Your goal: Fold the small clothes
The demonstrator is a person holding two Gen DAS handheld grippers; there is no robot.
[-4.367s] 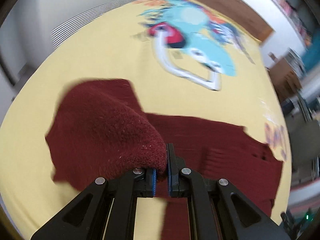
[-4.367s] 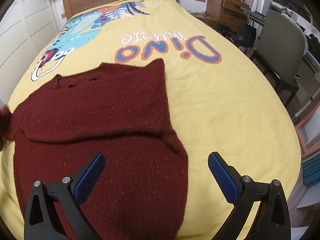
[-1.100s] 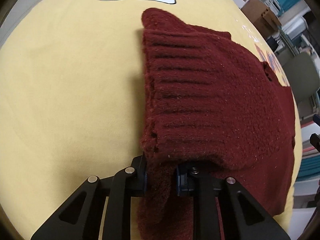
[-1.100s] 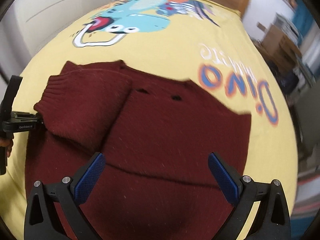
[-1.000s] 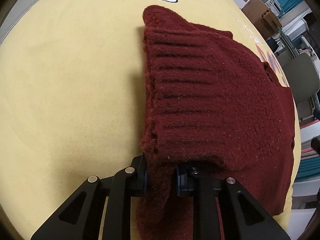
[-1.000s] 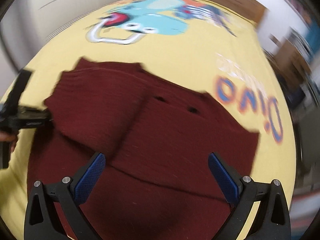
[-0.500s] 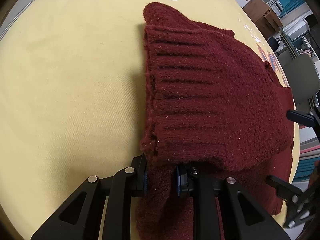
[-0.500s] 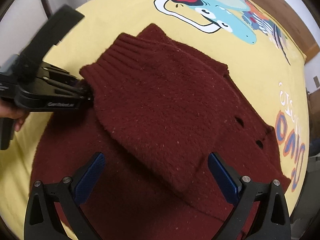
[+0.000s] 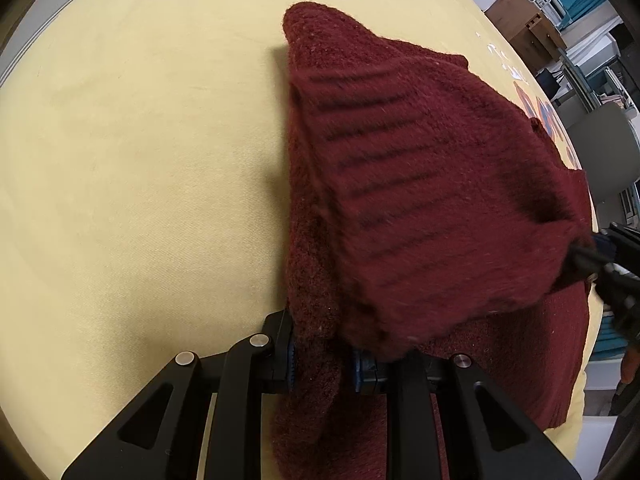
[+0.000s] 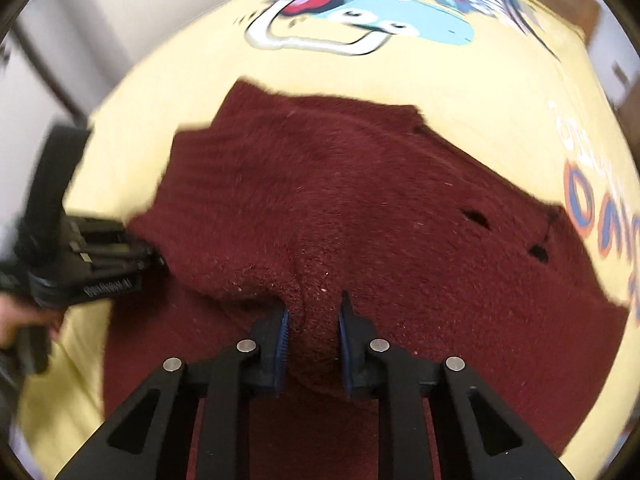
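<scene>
A dark red knitted sweater (image 9: 420,184) is lying on a bed with a yellow cover (image 9: 140,168), and this sweater is the landmark here. On the cover, beyond the far edge of the sweater, a blue cartoon dinosaur (image 10: 380,8) is printed, and to the right of the sweater orange and blue letters (image 10: 588,204) are showing.

The left tongs (image 9: 324,360) are gripping the near left edge of the sweater. The knit is filling the gap between the two blue pads, and a ribbed flap of the sweater is lying folded over the body just above them. In the right wrist view the same tongs (image 10: 158,260) are appearing at the left side of the sweater, with the tips pushed into the wool, and part of a hand (image 10: 24,320) is holding them from below.

The right tongs (image 10: 312,320) are closing on a raised bunch of the sweater at its near middle. The fabric is standing between the blue pads and is touching both of them. In the left wrist view these tongs (image 9: 588,256) are coming in from the right side of the sweater, at the edge of the folded flap, but this part is blurred.

Two small dark holes (image 10: 476,216) are visible in the right part of the sweater. Behind the bed, to the far right of the sweater, a grey chair (image 9: 600,140) and wooden furniture (image 9: 524,28) are standing.
</scene>
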